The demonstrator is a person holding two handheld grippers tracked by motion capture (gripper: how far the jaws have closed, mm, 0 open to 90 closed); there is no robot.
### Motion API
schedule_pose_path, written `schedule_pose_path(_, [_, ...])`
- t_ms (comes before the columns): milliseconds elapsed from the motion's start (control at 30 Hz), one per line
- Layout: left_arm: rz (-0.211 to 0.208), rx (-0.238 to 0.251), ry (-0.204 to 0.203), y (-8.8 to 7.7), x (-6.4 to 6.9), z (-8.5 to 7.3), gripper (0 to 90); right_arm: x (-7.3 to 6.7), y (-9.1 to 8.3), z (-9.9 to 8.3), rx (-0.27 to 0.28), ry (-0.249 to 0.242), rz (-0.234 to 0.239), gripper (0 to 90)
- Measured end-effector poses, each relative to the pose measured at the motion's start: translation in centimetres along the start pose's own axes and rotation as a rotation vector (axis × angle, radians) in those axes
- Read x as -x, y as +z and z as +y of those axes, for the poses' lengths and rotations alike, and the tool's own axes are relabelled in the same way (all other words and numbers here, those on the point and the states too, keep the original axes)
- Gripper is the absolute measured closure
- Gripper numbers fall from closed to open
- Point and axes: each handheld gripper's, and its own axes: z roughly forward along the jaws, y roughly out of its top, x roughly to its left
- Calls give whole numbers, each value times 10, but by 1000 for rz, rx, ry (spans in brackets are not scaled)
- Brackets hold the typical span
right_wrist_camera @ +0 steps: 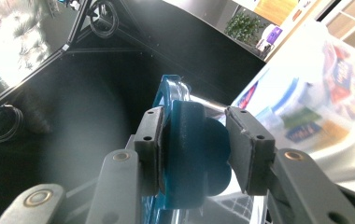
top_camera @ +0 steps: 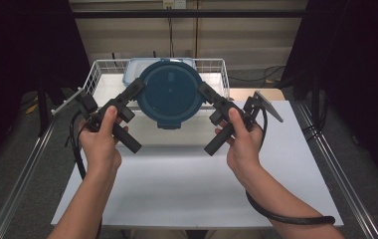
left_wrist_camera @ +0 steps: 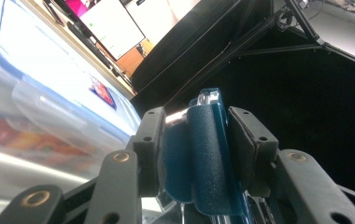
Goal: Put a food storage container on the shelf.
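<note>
High view: a round dark-blue container (top_camera: 169,93) sits at upper centre of the frame, held between two grippers above the near edge of a white wire basket (top_camera: 97,69). The left gripper (top_camera: 138,87) meets the container's left rim; the right gripper (top_camera: 203,90) meets its right rim. Each is carried by a hand, left hand (top_camera: 99,142) at lower left and right hand (top_camera: 243,142) at lower right, with the forearms entering from the bottom edge. Behind the container, inside the basket, lies a clear box with a pale-blue lid (top_camera: 133,67). Below the hands a white table (top_camera: 177,194) spans the lower half of the frame. Left gripper view: the jaws stand partly closed, and both pads press a dark-blue latch tab of the container (left_wrist_camera: 203,154) at centre; the clear box (left_wrist_camera: 49,107) fills the left. Right gripper view: the jaws are likewise partly closed on a blue tab of the container (right_wrist_camera: 192,154) at centre, the left pad flat against it, the right pad touching its rounded side; the clear box (right_wrist_camera: 315,88) shows at the right.
</note>
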Motion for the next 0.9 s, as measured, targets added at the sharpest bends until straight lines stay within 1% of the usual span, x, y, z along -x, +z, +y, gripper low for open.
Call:
schedule_pose_path(133, [4,11,-2,6,-2,10,584,-2,12,6,5,-9,-4,594])
schedule_pose_path(267, [8,27,-17,14,-5,21,584,-4,27,11,10,-9,-8,595])
schedule_pose_path(333, [13,30,-13,17,-6,27,584,-4,34,14,13,-7,-10,595])
schedule_pose_path(367, [16,39,-19,20,-6,30,584,-4,39,15,14,-5,-10,595])
schedule_pose_path(400, [18,35,-14,22,-8,35,584,-4,43,17,16,-7,-9,594])
schedule_pose_path(433, [21,36,-15,24,-9,37,584,-3,49,19,14,3,-8,594])
schedule_pose_path(567, [33,47,-31,36,-16,49,584,-1,65,26,15,8,-20,594])
schedule_pose_path(600, [36,41,-33,38,-17,52,584,0,70,28,15,11,-25,594])
schedule_pose_path(633, [39,50,-40,41,-19,55,584,1,74,30,17,13,-29,594])
schedule_pose_path(700, [47,52,-50,47,-22,61,584,2,81,34,20,16,-36,594])
schedule_pose_path(733, [49,54,-46,49,-23,62,585,4,86,35,22,26,-44,593])
schedule_pose_path(800, [63,48,-57,55,-25,68,584,6,92,39,20,39,-53,593])
schedule_pose_path(833, [66,56,-60,59,-26,71,585,7,96,40,22,45,-60,593])
schedule_pose_path(867, [79,47,-57,61,-27,73,585,8,99,42,18,53,-68,592])
schedule_pose_path(900, [86,46,-68,64,-28,76,585,10,102,43,21,62,-71,592])
